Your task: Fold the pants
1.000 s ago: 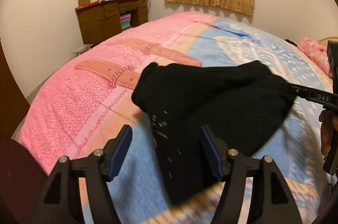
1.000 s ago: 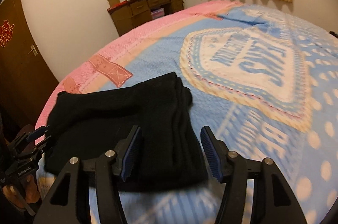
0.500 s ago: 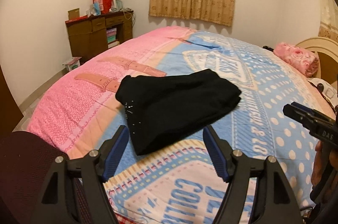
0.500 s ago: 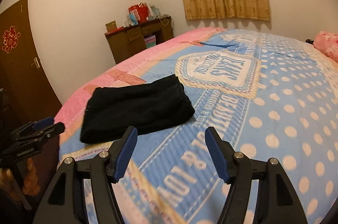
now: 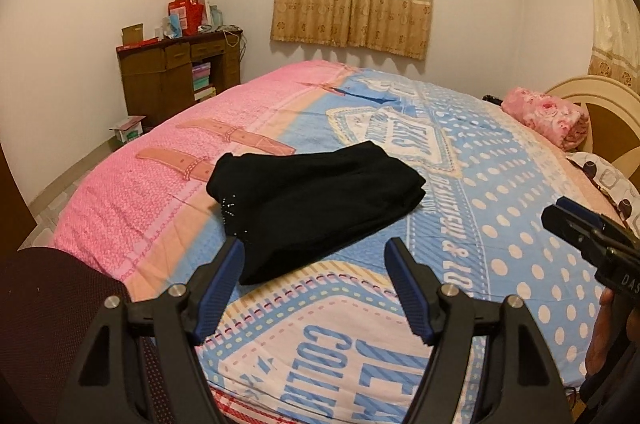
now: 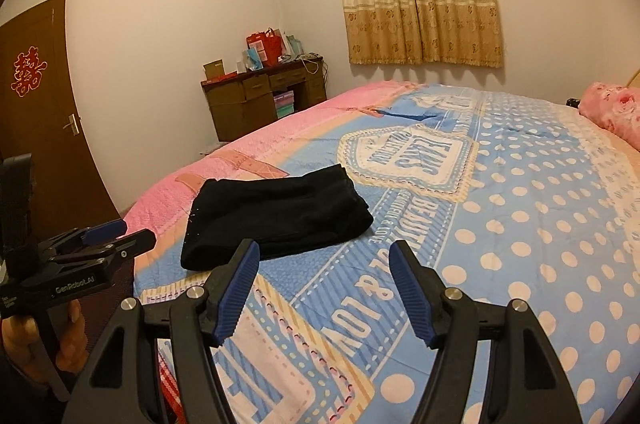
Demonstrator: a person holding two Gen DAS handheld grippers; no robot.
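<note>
The black pants (image 5: pixel 316 199) lie folded into a compact stack on the pink and blue bedspread (image 5: pixel 500 224); they also show in the right wrist view (image 6: pixel 276 216). My left gripper (image 5: pixel 314 272) is open and empty, held back from the pants near the bed's front edge. My right gripper (image 6: pixel 324 276) is open and empty, also apart from the pants. Each gripper shows at the edge of the other's view, the right one (image 5: pixel 592 244) and the left one (image 6: pixel 92 248).
A wooden desk (image 5: pixel 180 75) with boxes and bags stands at the far wall. A pink pillow (image 5: pixel 548 115) lies by the headboard (image 5: pixel 600 103). A dark red chair (image 5: pixel 52 324) is at lower left. A brown door (image 6: pixel 44 95) is on the left wall.
Both grippers have pulled back and up from the pants, which lay right at the fingertips a second ago. The folded pants stay on the bed.
</note>
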